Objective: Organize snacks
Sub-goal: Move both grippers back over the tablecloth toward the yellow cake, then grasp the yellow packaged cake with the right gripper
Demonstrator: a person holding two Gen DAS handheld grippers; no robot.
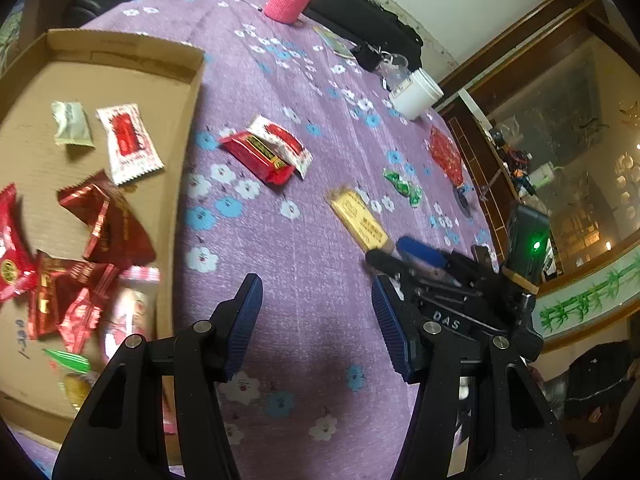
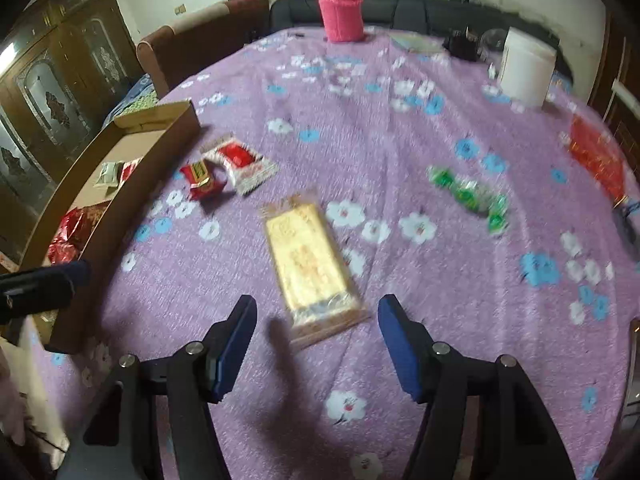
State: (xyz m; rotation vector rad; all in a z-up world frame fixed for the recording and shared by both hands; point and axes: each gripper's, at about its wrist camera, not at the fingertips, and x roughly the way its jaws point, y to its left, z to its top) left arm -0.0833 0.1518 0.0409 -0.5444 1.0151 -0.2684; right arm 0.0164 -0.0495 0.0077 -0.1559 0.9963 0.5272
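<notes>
A shallow cardboard box [image 1: 188,92] at the left holds several red, white and green snack packets [image 1: 108,220]; it also shows in the right wrist view [image 2: 120,184]. On the purple flowered cloth lie a red bar [image 1: 256,156] with a red-and-white packet [image 1: 286,142] over it, a yellow bar [image 1: 360,220] and a green candy [image 1: 402,186]. My left gripper [image 1: 316,320] is open and empty beside the box. My right gripper [image 2: 316,344] is open and empty, its fingers just short of the yellow bar [image 2: 308,264]. The green candy [image 2: 468,196] lies to its right.
A pink-sleeved bottle [image 2: 342,8] stands at the far edge. A white tub [image 2: 526,68] stands at the back right with dark small items beside it. A red foil bag [image 2: 596,156] lies near the right edge. The right gripper's body [image 1: 452,280] shows in the left wrist view.
</notes>
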